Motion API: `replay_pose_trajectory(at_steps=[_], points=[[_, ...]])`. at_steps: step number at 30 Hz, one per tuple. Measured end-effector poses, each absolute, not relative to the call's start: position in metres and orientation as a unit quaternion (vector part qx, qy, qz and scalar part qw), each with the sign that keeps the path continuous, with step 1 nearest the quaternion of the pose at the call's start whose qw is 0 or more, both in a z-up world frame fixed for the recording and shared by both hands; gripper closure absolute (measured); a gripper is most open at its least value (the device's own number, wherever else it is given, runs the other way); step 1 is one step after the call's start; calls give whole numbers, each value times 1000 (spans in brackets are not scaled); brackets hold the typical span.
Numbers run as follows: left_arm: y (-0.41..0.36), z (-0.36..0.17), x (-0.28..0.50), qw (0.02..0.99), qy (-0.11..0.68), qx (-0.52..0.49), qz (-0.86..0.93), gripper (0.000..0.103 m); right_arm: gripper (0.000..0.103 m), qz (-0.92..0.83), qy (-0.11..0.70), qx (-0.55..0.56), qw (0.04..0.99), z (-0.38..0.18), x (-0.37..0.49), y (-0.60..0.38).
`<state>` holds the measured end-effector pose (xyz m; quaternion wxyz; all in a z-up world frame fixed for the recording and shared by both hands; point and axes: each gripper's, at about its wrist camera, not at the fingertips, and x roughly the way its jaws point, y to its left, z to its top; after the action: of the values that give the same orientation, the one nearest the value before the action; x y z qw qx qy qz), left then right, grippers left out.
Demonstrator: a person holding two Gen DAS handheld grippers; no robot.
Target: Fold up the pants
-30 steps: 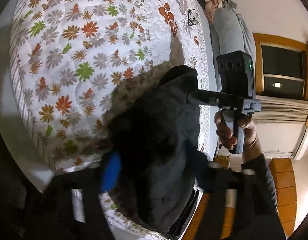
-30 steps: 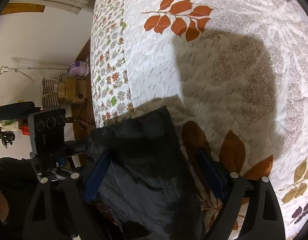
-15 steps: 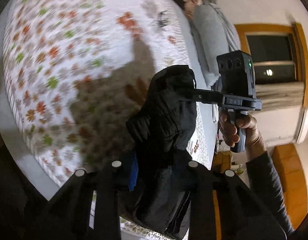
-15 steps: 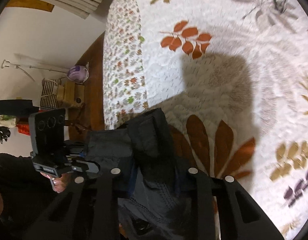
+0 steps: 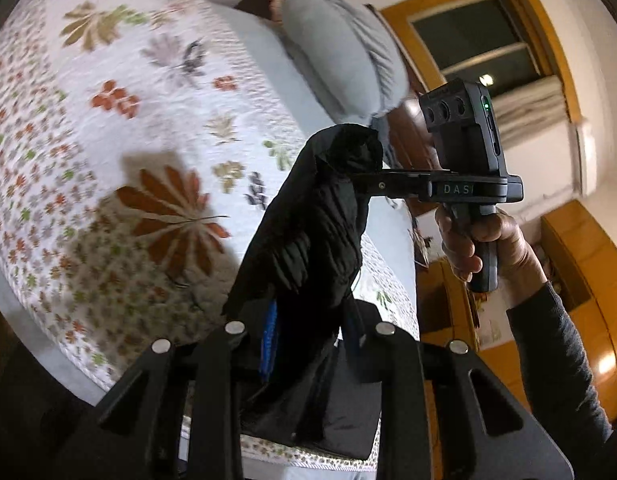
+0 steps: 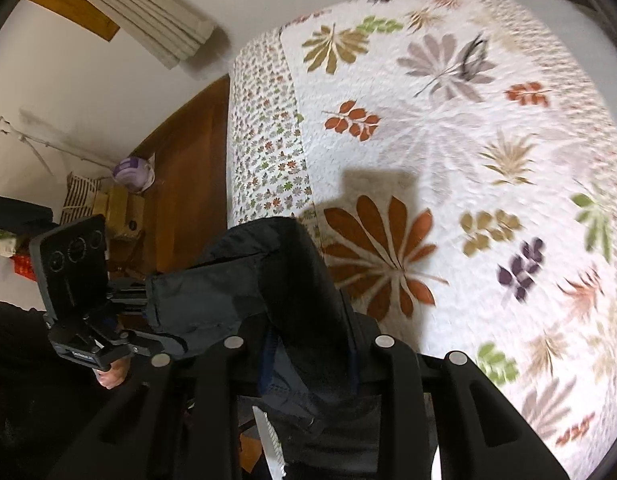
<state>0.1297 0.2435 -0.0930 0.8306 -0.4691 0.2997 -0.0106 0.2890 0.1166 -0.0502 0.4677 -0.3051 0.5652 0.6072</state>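
Pants first: in the left wrist view we see the dark black quilted pants (image 5: pixel 308 248) lifted off the white quilted bedspread with leaf and flower prints (image 5: pixel 108 128), hanging in the air above its near edge. We see the left gripper (image 5: pixel 308 336) at the bottom of this view, its blue-padded fingers (image 5: pixel 268 340) closed in on the lower bunch of pants fabric, only a narrow gap and that filled with cloth. Above the bedspread's right side, the right gripper (image 5: pixel 360 182) comes in from the right, held by a bare hand (image 5: pixel 476 240) in a dark sleeve; its thin black fingers pinch the top fold of the pants, closed on cloth. Beyond the bedspread's far edge lies a grey bolster pillow (image 5: pixel 340 48). Right of that, a wood-framed window (image 5: pixel 480 32) with pale curtain (image 5: pixel 536 104).

Right wrist view: the same pants (image 6: pixel 268 280) sit over the bedspread's (image 6: pixel 468 120) near left corner, raised, draped between the two tools. The right gripper (image 6: pixel 308 352) at the bottom is clamped on the fabric, its fingers nearly together with cloth between. Left of the bedspread, the left gripper (image 6: pixel 160 344) grips the other end of the pants, fingers closed on cloth as far as we can tell; its hand (image 6: pixel 112 372) is mostly hidden. Brown wooden floor (image 6: pixel 180 168) runs beside the bedspread's left edge, with a purple-and-white round object (image 6: pixel 133 170) and a striped bag (image 6: pixel 78 196) further left. Motion blur on the bedspread.
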Motion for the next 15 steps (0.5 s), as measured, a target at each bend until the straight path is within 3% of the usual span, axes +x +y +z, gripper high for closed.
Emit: replay_pose_trajectory(at_steps=[15], points=[[153, -37, 136, 871, 315, -372, -59, 78, 75, 592, 540, -240, 548, 10, 295, -10]])
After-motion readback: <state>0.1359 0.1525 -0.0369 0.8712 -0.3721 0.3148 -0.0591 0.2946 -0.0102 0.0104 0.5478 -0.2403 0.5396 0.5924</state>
